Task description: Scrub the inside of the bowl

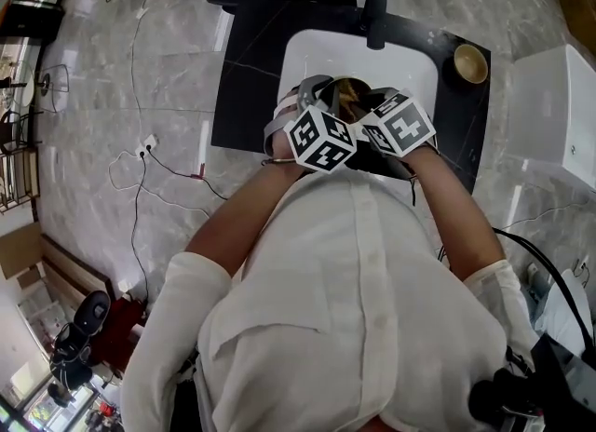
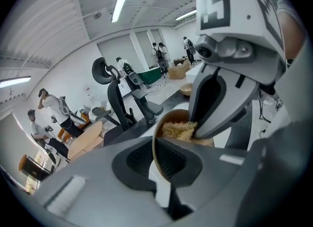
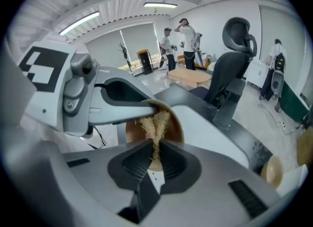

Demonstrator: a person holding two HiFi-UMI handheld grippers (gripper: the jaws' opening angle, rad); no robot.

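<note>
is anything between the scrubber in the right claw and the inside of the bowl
Nothing visible does. The right claw is shut on the straw-coloured scrubber, whose fibres sit inside the bowl. The left claw clamps the bowl's rim beside the scrubber, not between it and the bowl's inside.

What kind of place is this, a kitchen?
Likely a lab or office workroom with a mock washing-up station, not a home kitchen. A white sink sits in a lone black counter, loose cables trail over the floor, and an office chair and standing people show behind.
</note>
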